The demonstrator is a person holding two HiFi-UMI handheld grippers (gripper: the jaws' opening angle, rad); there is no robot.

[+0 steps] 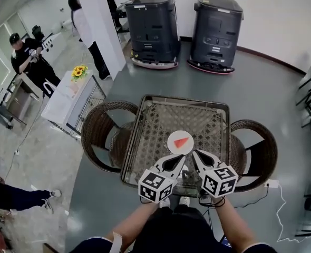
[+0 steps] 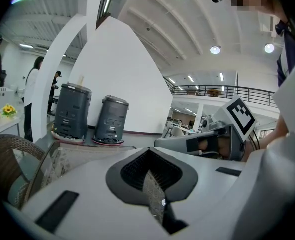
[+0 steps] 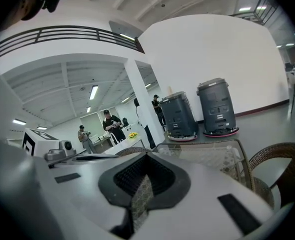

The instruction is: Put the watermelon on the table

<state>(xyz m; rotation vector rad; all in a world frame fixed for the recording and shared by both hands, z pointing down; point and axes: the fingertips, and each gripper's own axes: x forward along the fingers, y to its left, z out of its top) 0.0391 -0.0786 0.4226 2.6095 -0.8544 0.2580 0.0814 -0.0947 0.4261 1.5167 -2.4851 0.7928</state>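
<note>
A red watermelon slice [image 1: 182, 142] lies on a small white plate [image 1: 171, 146] near the front of the wicker-and-glass table [image 1: 140, 121]. My left gripper [image 1: 180, 158] hovers just in front of the plate with its jaws together and nothing between them. My right gripper [image 1: 196, 154] hangs beside it, also shut and empty. Both point across the table, slightly downward. In the left gripper view the left gripper [image 2: 148, 151] has its pads met, and the right gripper [image 2: 207, 144] shows at the right. The right gripper [image 3: 146, 156] looks the same in its own view. Neither gripper view shows the slice.
Wicker chairs flank the table at the left [image 1: 99, 136] and right [image 1: 256, 146]. Two dark grey machines [image 1: 153, 28] [image 1: 216, 30] stand against the far wall. A white counter with yellow flowers [image 1: 79, 71] and people [image 1: 29, 57] are at the left. A cable [image 1: 279, 215] lies on the floor at the right.
</note>
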